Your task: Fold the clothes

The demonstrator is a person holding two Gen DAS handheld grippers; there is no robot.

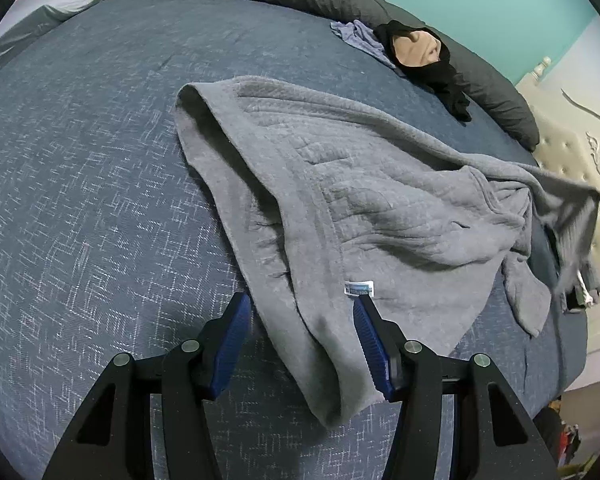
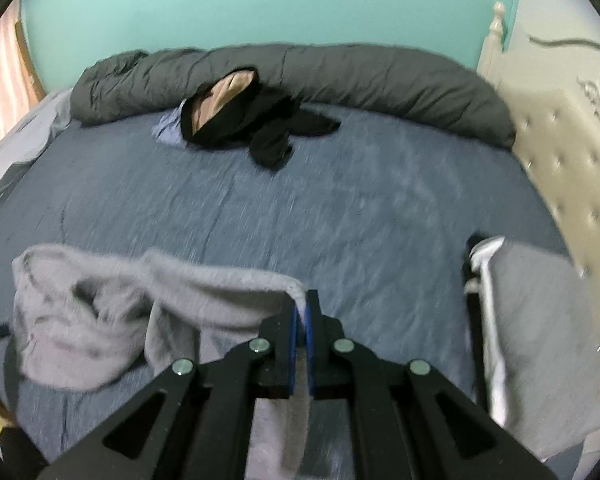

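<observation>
A grey fleece garment [image 1: 340, 208] lies spread on the blue bedspread [image 1: 80, 160], inside out, with a small white label [image 1: 359, 289] near its edge. My left gripper [image 1: 300, 308] is open just above the near end of the garment, one blue pad on each side of a folded edge. In the right wrist view my right gripper [image 2: 301, 300] is shut on an edge of the same grey garment [image 2: 100, 312], which hangs bunched to its left and drapes below the jaws. That view is motion-blurred.
A black garment with a beige lining [image 1: 424, 56] and a small blue cloth [image 1: 360, 36] lie at the far side by a rolled dark grey duvet [image 2: 340, 76]. A folded grey and white stack [image 2: 532, 320] sits by the tufted cream headboard [image 2: 572, 184].
</observation>
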